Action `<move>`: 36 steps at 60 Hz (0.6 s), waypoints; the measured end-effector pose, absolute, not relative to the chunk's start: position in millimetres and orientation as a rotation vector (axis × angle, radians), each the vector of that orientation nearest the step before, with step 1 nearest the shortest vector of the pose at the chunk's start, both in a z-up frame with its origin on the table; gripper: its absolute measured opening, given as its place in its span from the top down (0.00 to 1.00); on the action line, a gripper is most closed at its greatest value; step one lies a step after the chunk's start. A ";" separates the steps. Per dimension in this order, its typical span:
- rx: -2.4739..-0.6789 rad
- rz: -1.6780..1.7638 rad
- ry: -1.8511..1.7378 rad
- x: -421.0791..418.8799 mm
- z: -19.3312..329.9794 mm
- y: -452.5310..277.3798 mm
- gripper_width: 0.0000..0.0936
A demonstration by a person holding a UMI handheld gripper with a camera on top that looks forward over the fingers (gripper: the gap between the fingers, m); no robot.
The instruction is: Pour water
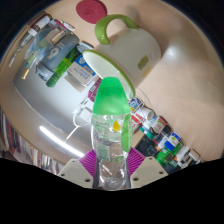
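Note:
My gripper (112, 160) is shut on a clear plastic water bottle (110, 140); both purple pads (89, 162) press its sides. The bottle has a green neck band and cap end (110, 96) and points away from me, tilted toward a white mug (128, 47) with a light green inner wall and green handle (110, 25). The bottle's mouth sits at the mug's near rim (104, 68). The mug lies tipped in view, its opening facing the bottle. No stream of water shows.
A pink round coaster (92, 10) lies beyond the mug on the pale table (180, 30). Packs and small bottles (55, 55) crowd one side; more bottles and boxes (160, 135) line the other. A grey tray-like surface (50, 105) sits below.

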State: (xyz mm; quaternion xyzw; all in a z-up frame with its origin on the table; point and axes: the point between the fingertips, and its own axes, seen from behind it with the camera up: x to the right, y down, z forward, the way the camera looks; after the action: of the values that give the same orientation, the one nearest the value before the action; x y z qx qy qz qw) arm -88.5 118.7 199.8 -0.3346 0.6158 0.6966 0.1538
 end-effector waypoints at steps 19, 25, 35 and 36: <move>-1.145 1.939 1.576 -99.2 217.6 122.0 0.61; -1.420 1.684 1.123 -100.4 248.9 114.6 0.61; -1.602 0.931 0.389 -45.8 335.3 115.0 0.61; -1.588 0.861 0.340 -35.0 346.5 114.7 0.61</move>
State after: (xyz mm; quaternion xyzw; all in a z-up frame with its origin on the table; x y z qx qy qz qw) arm -35.0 114.7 346.5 -0.6868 0.1469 0.3725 0.6066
